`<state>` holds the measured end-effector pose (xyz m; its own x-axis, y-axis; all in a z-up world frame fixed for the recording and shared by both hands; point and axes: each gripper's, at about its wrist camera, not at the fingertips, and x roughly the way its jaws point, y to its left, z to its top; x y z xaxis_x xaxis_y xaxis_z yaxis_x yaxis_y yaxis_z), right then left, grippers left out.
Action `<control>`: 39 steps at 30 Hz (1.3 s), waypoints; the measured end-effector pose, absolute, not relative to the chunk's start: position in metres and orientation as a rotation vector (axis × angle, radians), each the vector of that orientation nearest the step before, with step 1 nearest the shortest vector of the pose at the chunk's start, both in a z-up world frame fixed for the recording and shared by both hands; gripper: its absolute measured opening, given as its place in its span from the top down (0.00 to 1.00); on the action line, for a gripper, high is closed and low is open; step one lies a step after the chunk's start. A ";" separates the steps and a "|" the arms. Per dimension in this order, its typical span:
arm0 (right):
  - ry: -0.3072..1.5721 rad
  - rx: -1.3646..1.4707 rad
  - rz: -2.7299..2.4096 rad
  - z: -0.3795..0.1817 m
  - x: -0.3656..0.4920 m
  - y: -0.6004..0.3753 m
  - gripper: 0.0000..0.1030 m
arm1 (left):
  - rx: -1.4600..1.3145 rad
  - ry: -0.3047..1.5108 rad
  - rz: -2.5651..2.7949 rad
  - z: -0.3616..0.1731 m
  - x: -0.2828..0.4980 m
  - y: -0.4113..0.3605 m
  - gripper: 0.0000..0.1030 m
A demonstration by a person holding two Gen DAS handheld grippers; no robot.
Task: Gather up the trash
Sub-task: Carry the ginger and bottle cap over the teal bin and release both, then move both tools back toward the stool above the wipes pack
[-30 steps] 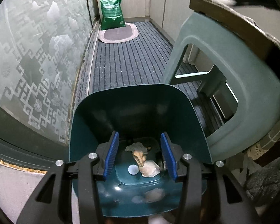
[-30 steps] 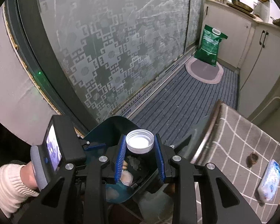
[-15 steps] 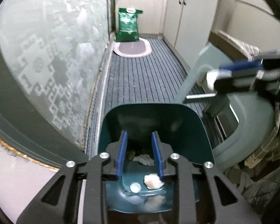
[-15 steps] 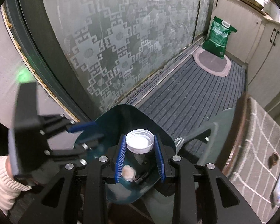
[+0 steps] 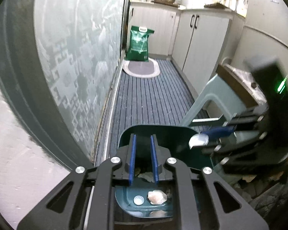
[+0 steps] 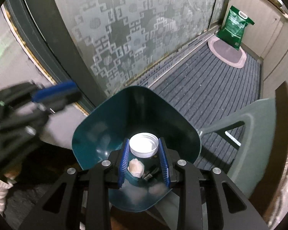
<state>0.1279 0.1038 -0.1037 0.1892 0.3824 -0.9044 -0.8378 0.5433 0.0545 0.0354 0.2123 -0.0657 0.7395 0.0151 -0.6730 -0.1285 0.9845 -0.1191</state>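
A dark teal bin [image 6: 109, 126] stands on the floor; its rim also shows in the left wrist view [image 5: 159, 129]. My right gripper [image 6: 144, 149] is shut on a white bottle cap [image 6: 143, 147] and holds it over the bin's mouth. Inside lie a crumpled tissue [image 6: 136, 167] and, in the left wrist view, another tissue [image 5: 157, 197] and a small cap [image 5: 138, 200]. My left gripper [image 5: 143, 145] is empty, its jaws a narrow gap apart, above the bin's near side. The right gripper shows blurred in the left wrist view [image 5: 217, 132].
A patterned frosted glass door [image 6: 136, 32] runs along the left. A pale green plastic stool [image 5: 217, 103] with a checked cloth stands right of the bin. A striped dark mat [image 5: 149, 99], an oval rug [image 5: 141, 69] and a green bag [image 5: 139, 43] lie beyond, by white cabinets.
My left gripper has narrowed its jaws and pulled up and back from the bin. My right gripper, still holding the cap, has moved over the bin's mouth.
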 end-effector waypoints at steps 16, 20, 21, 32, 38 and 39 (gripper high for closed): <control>1.151 -0.661 0.903 -0.160 0.111 0.113 0.70 | -0.181 0.572 0.045 -0.021 0.011 0.211 0.84; 1.160 -0.664 0.894 -0.162 0.112 0.111 0.70 | -0.188 0.540 0.041 -0.012 0.008 0.208 0.84; 1.161 -0.663 0.895 -0.162 0.112 0.111 0.70 | -0.189 0.536 0.042 -0.011 0.008 0.208 0.84; 1.123 -0.608 0.935 -0.142 0.110 0.104 0.64 | -0.206 0.457 0.020 0.009 0.005 0.203 0.75; 1.044 -0.551 0.980 -0.111 0.108 0.098 0.64 | -0.207 0.426 0.017 0.017 0.010 0.193 0.72; 1.030 -0.536 0.984 -0.105 0.109 0.096 0.64 | -0.208 0.423 0.009 0.019 0.011 0.191 0.71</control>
<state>0.1086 0.0965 -0.1045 0.1664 0.4191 -0.8926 -0.8725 0.4843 0.0647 0.0110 0.1911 0.0195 0.9123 -0.0342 -0.4081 -0.0521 0.9787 -0.1986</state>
